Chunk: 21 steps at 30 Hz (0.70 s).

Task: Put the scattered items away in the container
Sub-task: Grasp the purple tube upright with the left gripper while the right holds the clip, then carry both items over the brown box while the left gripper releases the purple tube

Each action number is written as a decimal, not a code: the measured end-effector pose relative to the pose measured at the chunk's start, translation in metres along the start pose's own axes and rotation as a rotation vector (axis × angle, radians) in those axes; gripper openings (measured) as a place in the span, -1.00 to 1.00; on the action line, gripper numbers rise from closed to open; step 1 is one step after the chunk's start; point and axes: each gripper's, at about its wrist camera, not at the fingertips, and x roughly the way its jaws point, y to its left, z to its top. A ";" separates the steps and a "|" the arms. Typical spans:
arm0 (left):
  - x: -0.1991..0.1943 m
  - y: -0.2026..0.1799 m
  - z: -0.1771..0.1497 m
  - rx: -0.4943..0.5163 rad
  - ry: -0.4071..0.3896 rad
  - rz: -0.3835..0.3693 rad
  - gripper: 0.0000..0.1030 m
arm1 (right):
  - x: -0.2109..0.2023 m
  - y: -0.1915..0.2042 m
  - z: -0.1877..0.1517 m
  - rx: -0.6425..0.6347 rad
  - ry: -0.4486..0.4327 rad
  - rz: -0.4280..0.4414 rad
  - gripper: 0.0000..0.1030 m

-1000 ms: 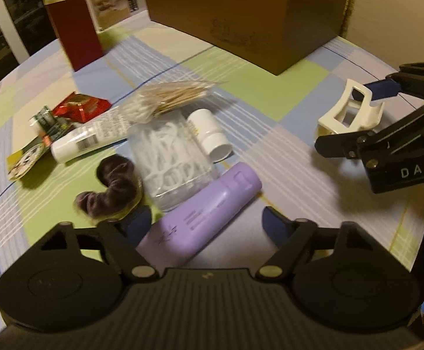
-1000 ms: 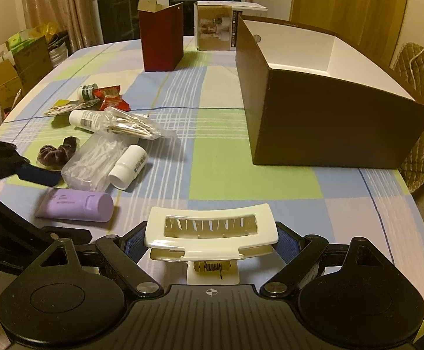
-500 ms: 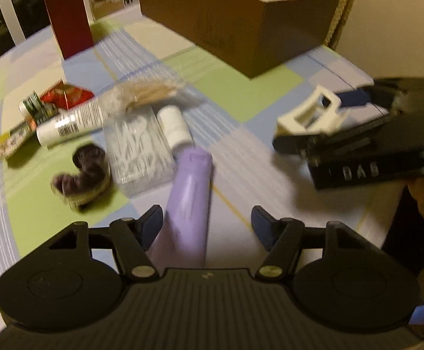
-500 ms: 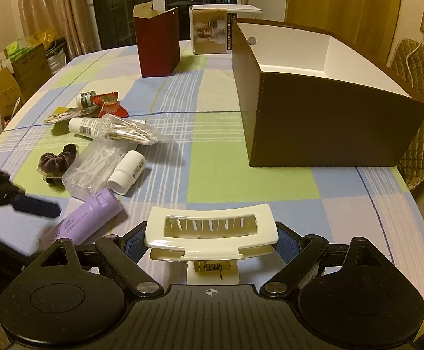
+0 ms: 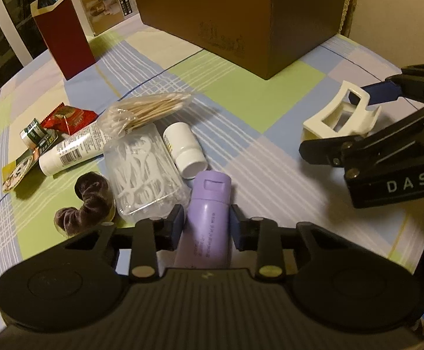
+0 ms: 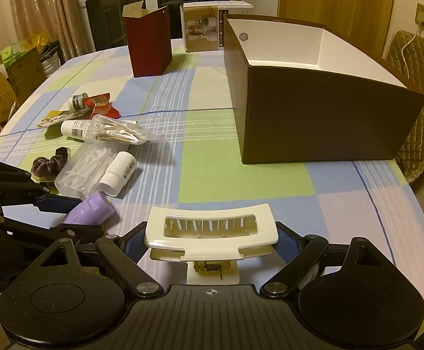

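Note:
A purple bottle (image 5: pixel 210 198) lies on the checked tablecloth, pointing away from me. My left gripper (image 5: pixel 207 223) is closing on it, and both blue pads touch its sides. The right wrist view shows the same bottle (image 6: pixel 90 211) between the left gripper's (image 6: pixel 74 215) fingers. My right gripper (image 6: pixel 210 240) is shut on a white hair claw clip (image 6: pixel 212 227), held just above the table. That clip (image 5: pixel 333 122) shows at the right of the left wrist view. The brown box (image 6: pixel 314 116) with a white inside stands open beyond, at the right.
Beside the bottle lie a clear floss-pick box (image 5: pixel 142 169), a white pill bottle (image 5: pixel 184 148), a bag of cotton swabs (image 5: pixel 144 110), a brown scrunchie (image 5: pixel 89 204), a white tube (image 5: pixel 71 150) and a red packet (image 5: pixel 67 118). A red carton (image 5: pixel 63 40) stands further back.
The purple bottle has swung from slanting to lying straight between the left fingers, and those jaws have closed from wide apart onto its sides. The right gripper and clip have not moved.

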 end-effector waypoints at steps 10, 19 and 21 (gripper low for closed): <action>-0.018 0.001 0.004 -0.057 -0.016 0.009 -0.49 | -0.008 0.001 0.003 0.002 -0.034 0.003 0.74; -0.046 -0.008 0.010 -0.088 -0.071 0.025 -0.49 | -0.025 -0.002 0.011 0.011 -0.098 0.005 0.74; -0.052 -0.011 0.013 -0.087 -0.080 0.032 -0.49 | -0.029 -0.004 0.013 0.018 -0.108 0.004 0.74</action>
